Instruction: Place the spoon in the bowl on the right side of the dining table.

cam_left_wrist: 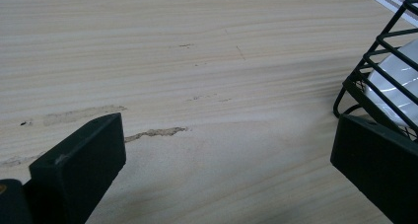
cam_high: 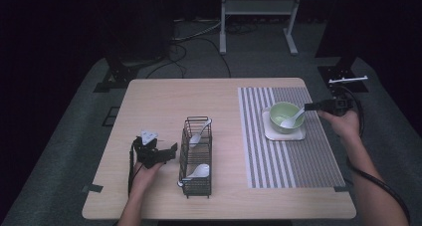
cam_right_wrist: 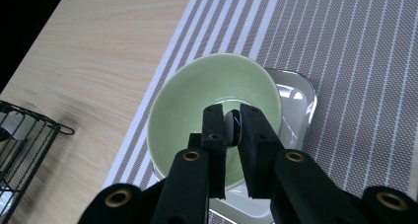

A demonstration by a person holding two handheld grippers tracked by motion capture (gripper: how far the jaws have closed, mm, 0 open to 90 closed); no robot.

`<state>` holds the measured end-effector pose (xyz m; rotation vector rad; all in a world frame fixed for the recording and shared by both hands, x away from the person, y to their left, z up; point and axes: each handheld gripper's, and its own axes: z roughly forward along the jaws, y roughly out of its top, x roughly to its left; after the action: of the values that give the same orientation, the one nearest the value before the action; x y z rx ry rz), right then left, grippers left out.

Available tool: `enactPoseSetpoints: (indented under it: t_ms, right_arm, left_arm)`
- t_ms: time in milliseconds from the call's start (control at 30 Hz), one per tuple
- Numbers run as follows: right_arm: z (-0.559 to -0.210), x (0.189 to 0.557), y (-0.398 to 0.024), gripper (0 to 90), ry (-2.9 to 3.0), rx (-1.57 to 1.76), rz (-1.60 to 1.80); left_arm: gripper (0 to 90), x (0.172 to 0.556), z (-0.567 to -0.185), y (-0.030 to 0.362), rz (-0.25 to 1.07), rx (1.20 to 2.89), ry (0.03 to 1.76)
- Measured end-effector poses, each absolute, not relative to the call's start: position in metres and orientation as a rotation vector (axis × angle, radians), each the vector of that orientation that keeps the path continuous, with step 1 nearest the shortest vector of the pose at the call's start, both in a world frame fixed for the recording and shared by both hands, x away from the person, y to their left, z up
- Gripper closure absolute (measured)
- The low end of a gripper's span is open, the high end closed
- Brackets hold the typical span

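The right claw (cam_right_wrist: 232, 126) hangs over a pale green bowl (cam_right_wrist: 197, 95), its two black jaws nearly together with the dark-looking handle end of a white spoon (cam_high: 292, 119) between them. Whether the pads press the handle or have just let go cannot be told. In the high view the spoon's scoop rests inside the bowl and its handle leans over the rim toward the right claw (cam_high: 311, 106). The bowl sits on a small white tray (cam_high: 298, 134), which lies on a striped placemat (cam_high: 278, 171) on the right half of the tabletop (cam_high: 159, 96).

The left claw (cam_high: 166, 154) rests low on the tabletop with jaws wide apart and nothing between them, just beside a black wire rack (cam_high: 195, 151) that holds two more white spoons.

Judged from this: if the grip is slack, the spoon may slide or tip and clatter out over the rim. If the claw pulls away while pinching the handle, it may drag the light bowl across the smooth tray or tilt it. The left claw, so close to the rack, could nudge it.
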<state>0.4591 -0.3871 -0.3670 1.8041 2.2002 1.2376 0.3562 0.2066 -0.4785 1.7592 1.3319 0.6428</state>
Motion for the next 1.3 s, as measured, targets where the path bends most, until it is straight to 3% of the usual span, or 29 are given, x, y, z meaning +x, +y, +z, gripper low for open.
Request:
enactPoseSetpoints:
  t_ms: [1300]
  right_arm:
    - [-0.4, 0.451, -0.405, 71.2, 2.22, 1.882, 1.139]
  left_arm:
    - [0.0, 0.357, -0.479, 0.206, 0.638, 1.765, 1.338]
